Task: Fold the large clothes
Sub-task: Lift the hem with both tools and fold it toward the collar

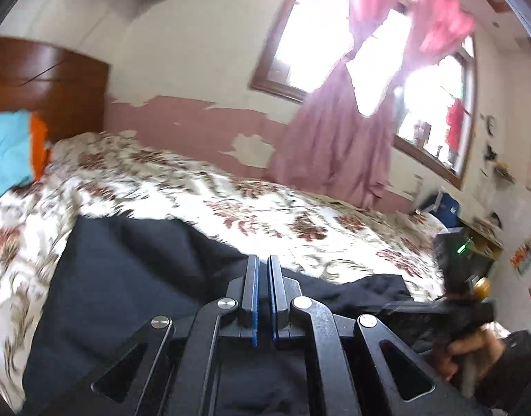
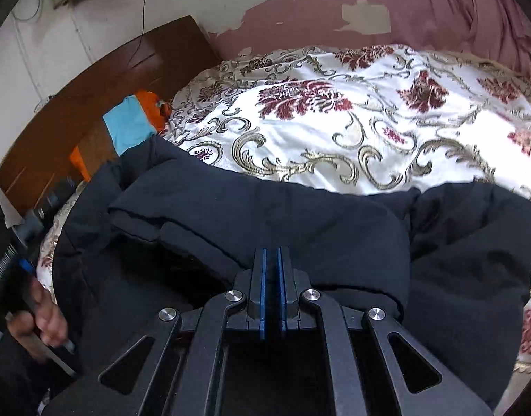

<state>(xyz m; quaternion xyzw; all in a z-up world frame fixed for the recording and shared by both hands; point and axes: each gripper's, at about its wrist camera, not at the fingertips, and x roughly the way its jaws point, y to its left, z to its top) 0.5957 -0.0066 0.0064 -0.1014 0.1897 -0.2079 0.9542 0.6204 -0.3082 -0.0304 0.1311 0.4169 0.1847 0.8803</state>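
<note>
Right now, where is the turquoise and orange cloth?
The turquoise and orange cloth lies at the far left of both views, against the wooden headboard, beyond the dark garment on the floral bedspread.

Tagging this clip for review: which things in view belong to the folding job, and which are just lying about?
Belongs to the job:
- dark navy garment
- left gripper, shut
- right gripper, shut
- floral bedspread, the work surface

Lying about:
- turquoise and orange cloths
- pink curtain
- wooden headboard

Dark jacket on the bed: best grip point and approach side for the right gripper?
Take the dark jacket by the folded sleeve's cuff end, coming from above on the near side: that rolled edge stands proud of the flat body, so the right gripper gets a pinchable lip.
</note>
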